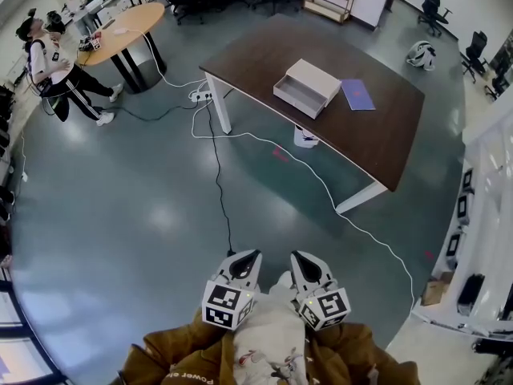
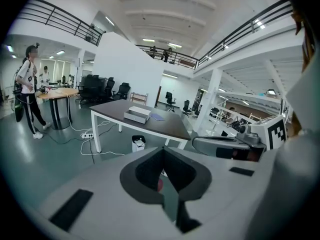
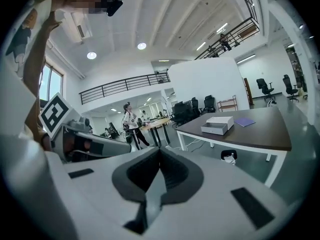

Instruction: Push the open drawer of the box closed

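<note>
Drawer (image 1: 293,95) of the box (image 1: 314,75) stands pulled out on the dark worktop (image 1: 385,135), well apart from us at about 12 o'clock in the head view, its open end facing 7 o'clock. We hold the left tongs (image 1: 243,260) and right tongs (image 1: 304,261) clenched on nothing, close to our body. We judge the right slightly nearer, and the push should run toward 1 o'clock
</note>
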The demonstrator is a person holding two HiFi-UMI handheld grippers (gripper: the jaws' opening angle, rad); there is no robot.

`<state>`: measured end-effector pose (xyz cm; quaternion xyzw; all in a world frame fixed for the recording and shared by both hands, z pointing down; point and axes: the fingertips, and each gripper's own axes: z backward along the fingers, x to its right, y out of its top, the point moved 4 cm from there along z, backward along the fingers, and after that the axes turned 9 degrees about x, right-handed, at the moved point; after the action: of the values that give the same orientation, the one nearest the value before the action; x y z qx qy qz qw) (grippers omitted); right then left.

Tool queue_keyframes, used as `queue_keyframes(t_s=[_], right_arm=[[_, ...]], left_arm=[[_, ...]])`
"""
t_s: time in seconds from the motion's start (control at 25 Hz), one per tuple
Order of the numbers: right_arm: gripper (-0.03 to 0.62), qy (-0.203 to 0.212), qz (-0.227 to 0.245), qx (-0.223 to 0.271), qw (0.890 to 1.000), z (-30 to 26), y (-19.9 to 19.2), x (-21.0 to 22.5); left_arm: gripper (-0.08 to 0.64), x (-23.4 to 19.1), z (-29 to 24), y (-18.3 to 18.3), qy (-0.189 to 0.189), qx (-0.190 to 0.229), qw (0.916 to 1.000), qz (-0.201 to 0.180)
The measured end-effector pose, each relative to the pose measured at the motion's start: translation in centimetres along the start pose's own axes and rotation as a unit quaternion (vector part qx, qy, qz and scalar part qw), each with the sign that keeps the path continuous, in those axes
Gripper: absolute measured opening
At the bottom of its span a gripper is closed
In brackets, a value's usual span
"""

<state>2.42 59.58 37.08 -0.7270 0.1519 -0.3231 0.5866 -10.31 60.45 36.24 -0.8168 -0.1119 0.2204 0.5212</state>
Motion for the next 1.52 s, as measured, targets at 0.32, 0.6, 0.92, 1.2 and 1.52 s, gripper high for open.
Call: queue_keyframes(t_s=[0.32, 0.6, 0.92, 1.2, 1.52], right_arm=[[0.006, 0.012, 0.026, -0.014, 0.999, -2.9, -0.7, -2.9], [0.006, -0.028, 0.005, -0.016, 0.999, -5.4, -1.7, -4.2], [0.006, -0.056, -0.004, -0.029, 0.998, -7.8, -2.2, -4.4], [0.006, -0.079, -0.022, -0.027, 0.996, -11.3, -1.7, 1.1], [0.006, -0.058, -0.044, -0.035, 0.997, -18.3, 0.8, 12.1]], left_arm=[[0.006, -3.7, 1.4, 0.2, 0.002, 0.006, 0.9998, 0.019], [0.006, -8.3, 2.7, 0.1, -0.003, 0.020, 0.9987, 0.048], [0.006, -11.1, 1.0, 0.3, -0.026, 0.003, 0.9981, 0.056], [0.006, -12.9, -4.7, 1.6, -0.027, -0.011, 0.9983, 0.050], [0.006, -14.6, -16.0, 5.5, 0.005, -0.021, 0.9984, 0.053]])
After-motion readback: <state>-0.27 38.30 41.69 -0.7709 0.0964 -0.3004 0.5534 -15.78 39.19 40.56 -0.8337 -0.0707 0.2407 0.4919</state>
